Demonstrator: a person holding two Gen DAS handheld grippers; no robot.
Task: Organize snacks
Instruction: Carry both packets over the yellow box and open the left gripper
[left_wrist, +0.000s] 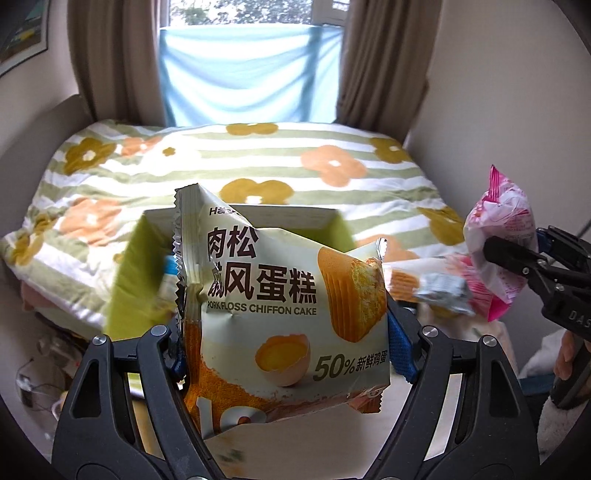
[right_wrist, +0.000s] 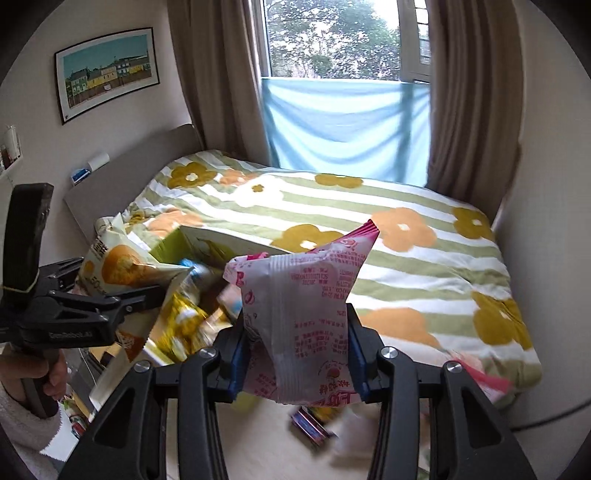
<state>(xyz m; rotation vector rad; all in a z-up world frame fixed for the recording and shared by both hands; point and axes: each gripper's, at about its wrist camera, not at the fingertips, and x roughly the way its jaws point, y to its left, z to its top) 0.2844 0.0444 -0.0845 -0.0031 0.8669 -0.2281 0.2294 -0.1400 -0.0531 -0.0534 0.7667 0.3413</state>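
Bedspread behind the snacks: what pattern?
Green and white stripes with orange, mustard and white flowers on the bedspread; clearest in the right wrist view.

box (left_wrist: 236, 221) sitting in front of the bed (left_wrist: 258, 162), cake packet (left_wrist: 280, 314) held up before the box, pink packet (left_wrist: 498, 240) off to its right, window (right_wrist: 332, 37) behind the bed

The chiffon cake packet (left_wrist: 284, 306) is smooth matt printed film with crimped edges, the pink-and-white packet (right_wrist: 303, 314) is crinkled, slightly glossy plastic, the left gripper (left_wrist: 288, 347) is matt black plastic with shiny metal screws, and the flowered quilt (left_wrist: 207, 173) is soft matt cloth
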